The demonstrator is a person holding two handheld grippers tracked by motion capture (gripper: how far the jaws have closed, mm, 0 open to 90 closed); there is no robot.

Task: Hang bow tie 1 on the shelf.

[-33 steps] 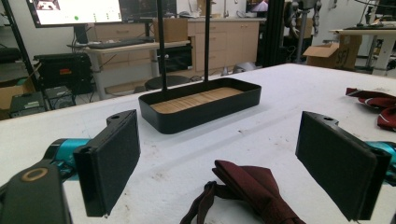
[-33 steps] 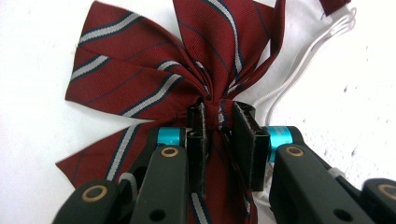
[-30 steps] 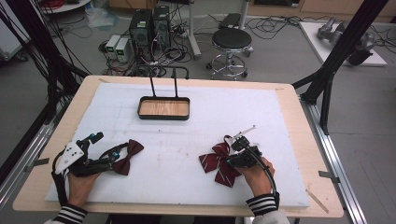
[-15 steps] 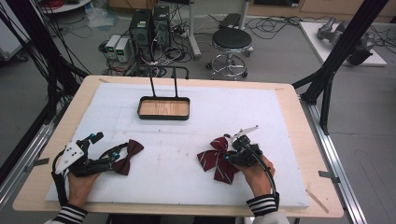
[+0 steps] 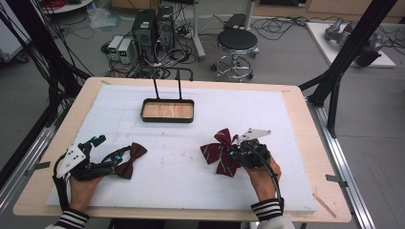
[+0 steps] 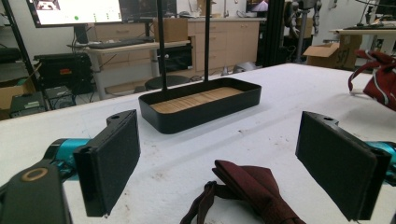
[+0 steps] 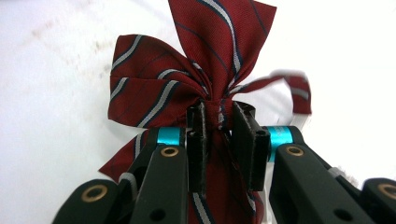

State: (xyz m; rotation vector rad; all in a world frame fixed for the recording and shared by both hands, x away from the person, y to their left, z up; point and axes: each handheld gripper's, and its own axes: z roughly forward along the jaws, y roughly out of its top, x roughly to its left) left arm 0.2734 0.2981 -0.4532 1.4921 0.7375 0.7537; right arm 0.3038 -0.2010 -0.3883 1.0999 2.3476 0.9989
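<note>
A dark red bow tie with grey stripes point(image 5: 218, 151) hangs just over the white mat at the right. My right gripper point(image 5: 235, 153) is shut on its knot. In the right gripper view the two pads pinch the knot of the striped bow tie point(image 7: 187, 84) at the right gripper point(image 7: 219, 119), with loops above and tails below. A plain maroon bow tie point(image 5: 133, 155) lies on the mat at the left. My left gripper point(image 5: 119, 160) is open, jaws on either side of its near end. In the left gripper view the maroon bow tie point(image 6: 252, 191) lies low between the wide-apart pads of the left gripper point(image 6: 224, 140).
A black tray point(image 5: 143, 114) with a wooden floor and two upright rods stands at the back middle of the white mat; its front wall point(image 6: 205, 112) faces the left gripper. Bare mat point(image 5: 176, 162) lies between the two bows. A stool and computers stand on the floor beyond the table.
The right gripper has shifted a little away from the table's front edge with the striped bow tie in it, and the bow's loops now stand higher. The left gripper has not moved.
</note>
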